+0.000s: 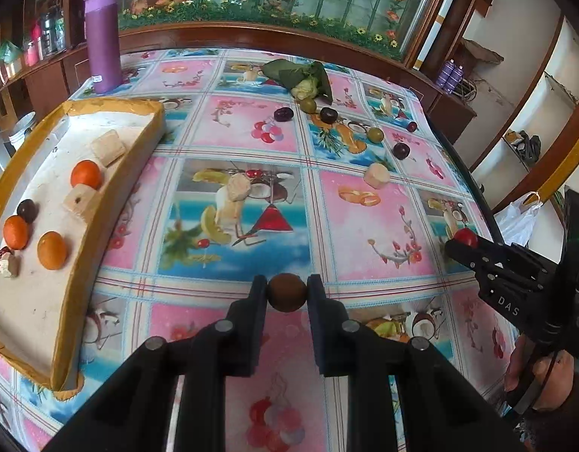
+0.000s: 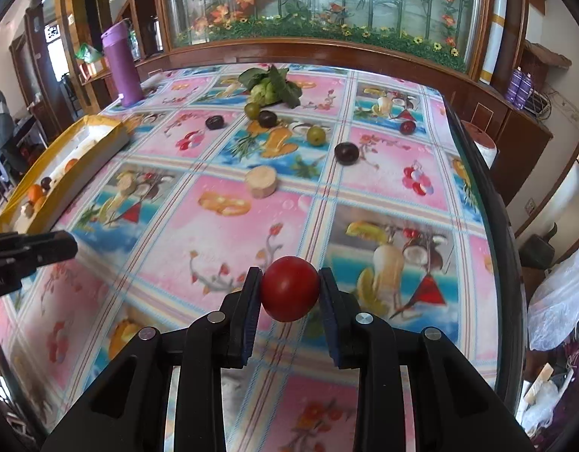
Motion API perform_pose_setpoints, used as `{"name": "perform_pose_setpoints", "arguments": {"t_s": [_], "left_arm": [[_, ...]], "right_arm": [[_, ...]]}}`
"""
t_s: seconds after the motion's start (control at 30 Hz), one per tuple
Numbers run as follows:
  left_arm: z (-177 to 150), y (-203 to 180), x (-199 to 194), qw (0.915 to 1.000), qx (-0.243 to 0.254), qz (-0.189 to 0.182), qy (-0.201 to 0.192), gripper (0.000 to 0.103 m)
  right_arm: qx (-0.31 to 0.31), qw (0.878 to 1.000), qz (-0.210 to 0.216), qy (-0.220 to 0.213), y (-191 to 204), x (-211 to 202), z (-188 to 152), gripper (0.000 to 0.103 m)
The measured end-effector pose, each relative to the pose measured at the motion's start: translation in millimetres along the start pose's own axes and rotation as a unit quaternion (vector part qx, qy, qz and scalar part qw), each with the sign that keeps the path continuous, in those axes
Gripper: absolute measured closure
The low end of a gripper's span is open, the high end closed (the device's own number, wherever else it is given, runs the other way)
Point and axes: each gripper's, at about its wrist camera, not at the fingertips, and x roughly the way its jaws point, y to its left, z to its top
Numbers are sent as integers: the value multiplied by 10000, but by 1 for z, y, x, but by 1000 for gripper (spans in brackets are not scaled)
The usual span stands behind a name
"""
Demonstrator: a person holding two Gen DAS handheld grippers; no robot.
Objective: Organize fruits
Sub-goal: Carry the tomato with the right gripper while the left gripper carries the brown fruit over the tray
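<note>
Left wrist view: left gripper point(image 1: 287, 293) clamped on small brown round fruit point(image 1: 287, 292), both pads pressed to its sides, fruit clear of the tablecloth point(image 1: 364, 226). Tray point(image 1: 82, 226) with yellow-brown rim at left, white inside. In tray: three orange fruits point(image 1: 86, 174) point(image 1: 15, 231) point(image 1: 52, 250), one dark plum point(image 1: 27, 210), pale cut chunks point(image 1: 107, 147) point(image 1: 80, 200), one red-and-white piece point(image 1: 6, 260) near the front end. Purple tumbler point(image 1: 102, 37) upright past the tray's far end.

Loose on cloth: pale chunk point(image 1: 238, 187) mid-table, pale round slice point(image 1: 377, 175) to its right, dark plums point(image 1: 283, 114) point(image 1: 328, 115) point(image 1: 401, 150), green round fruits point(image 1: 308, 105) point(image 1: 375, 135), small red fruit point(image 1: 411, 126) near far right edge, leafy green bundle point(image 1: 308, 79) at far end.

Right gripper point(image 1: 463, 244) seen at right edge, a hand point(image 1: 534, 380) on its grip, red fruit point(image 1: 465, 237) at its tip.

Right wrist view: right gripper point(image 2: 290, 289) clamped on red round fruit point(image 2: 290, 288), pads tight on both sides, fruit above the cloth. Left gripper's finger point(image 2: 44, 248) enters from left edge; held fruit not visible from here. Tray point(image 2: 63, 184) far left, well apart from red fruit. Pale round slice point(image 2: 261, 181), dark plums point(image 2: 215, 122) point(image 2: 267, 118) point(image 2: 346, 153), green fruits point(image 2: 252, 109) point(image 2: 316, 135) and leafy bundle point(image 2: 270, 88) beyond, all on cloth outside tray.
</note>
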Motion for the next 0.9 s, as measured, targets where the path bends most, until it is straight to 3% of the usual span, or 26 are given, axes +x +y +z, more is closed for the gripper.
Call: {"name": "perform_pose_setpoints", "arguments": {"t_s": [0.33,0.9], "left_arm": [[-12,32,-37,9997,-127,112,-193,79],[-17,145,-66,9938,-838,610,-398,79]], "right_arm": [[-238,9996,145,79,51,-9,-9,74],[-1102,9915,682,-89,177,2,42,74]]}}
